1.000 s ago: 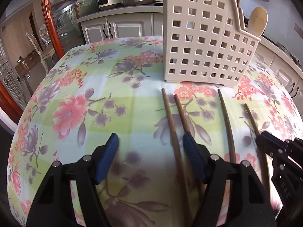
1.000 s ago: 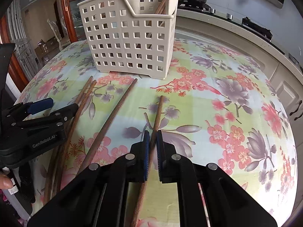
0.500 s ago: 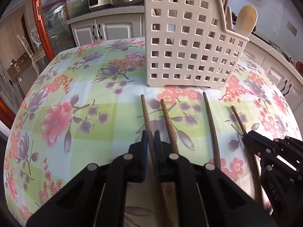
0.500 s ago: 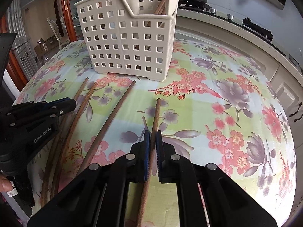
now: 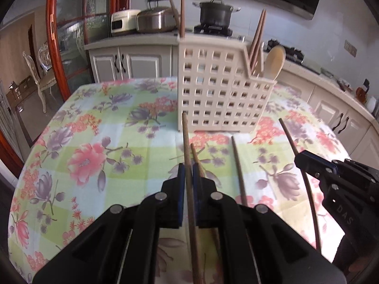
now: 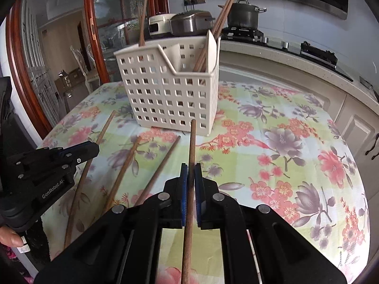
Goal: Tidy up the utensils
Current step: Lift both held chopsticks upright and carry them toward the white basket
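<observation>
My left gripper (image 5: 188, 172) is shut on a brown chopstick (image 5: 186, 142), whose tip is raised toward the cream slotted utensil basket (image 5: 213, 94). My right gripper (image 6: 191, 172) is shut on another chopstick (image 6: 192, 142), held up in front of the basket (image 6: 170, 94). Two more chopsticks (image 6: 128, 161) (image 6: 163, 163) lie on the flowered tablecloth (image 6: 284, 142) between the grippers. The basket holds upright chopsticks (image 5: 257, 37) and a wooden spoon (image 5: 274, 61). Each gripper also shows in the other's view: the right gripper (image 5: 305, 159) and the left gripper (image 6: 94, 149).
A kitchen counter (image 5: 132, 41) runs behind the round table, carrying a rice cooker (image 5: 154, 20) and a pot (image 5: 215, 11) on the hob. A chair (image 5: 40, 80) and a wood-framed glass door (image 5: 56, 35) are at the left. A person's fingertip (image 6: 9, 237) shows at the lower left.
The left gripper's jaws went from wide open to shut on a chopstick. Both grippers then rose and tilted up, lifting their chopsticks off the cloth.
</observation>
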Demonstrator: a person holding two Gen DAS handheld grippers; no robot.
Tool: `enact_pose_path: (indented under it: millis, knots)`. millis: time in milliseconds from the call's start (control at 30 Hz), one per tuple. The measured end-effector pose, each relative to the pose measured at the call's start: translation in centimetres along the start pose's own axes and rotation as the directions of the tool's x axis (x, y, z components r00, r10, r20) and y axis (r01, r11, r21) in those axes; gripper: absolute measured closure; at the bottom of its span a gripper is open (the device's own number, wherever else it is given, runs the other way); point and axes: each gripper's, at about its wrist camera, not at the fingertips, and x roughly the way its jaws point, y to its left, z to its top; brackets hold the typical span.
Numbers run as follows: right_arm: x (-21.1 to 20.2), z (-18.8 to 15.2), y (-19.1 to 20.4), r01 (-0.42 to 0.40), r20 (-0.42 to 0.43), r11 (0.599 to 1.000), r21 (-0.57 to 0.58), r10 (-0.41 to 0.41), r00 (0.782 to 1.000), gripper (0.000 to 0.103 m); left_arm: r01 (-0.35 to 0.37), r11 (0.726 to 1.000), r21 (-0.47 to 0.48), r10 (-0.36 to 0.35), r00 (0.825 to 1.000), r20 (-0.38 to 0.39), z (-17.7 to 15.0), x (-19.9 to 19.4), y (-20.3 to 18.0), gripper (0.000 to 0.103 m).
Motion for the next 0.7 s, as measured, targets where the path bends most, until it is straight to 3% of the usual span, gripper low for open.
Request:
enact_pose_path:
  millis: [333, 700]
  knots:
    - [-6.2, 0.6, 0.8, -0.032, 0.162, 0.999, -0.022, 0.036, 0.986, 0.097, 0.019, 1.0, 0.019, -0.022, 0.986, 0.166, -0.1, -7.0, -0.7, 0.097]
    - [-10.4, 0.1, 1.2, -0.042, 0.238, 0.998, -0.047, 0.052, 0.97, 0.097, 0.03, 0.999, 0.02, -0.034, 0.963, 0.268, -1.5, -11.4, -0.5, 0.097]
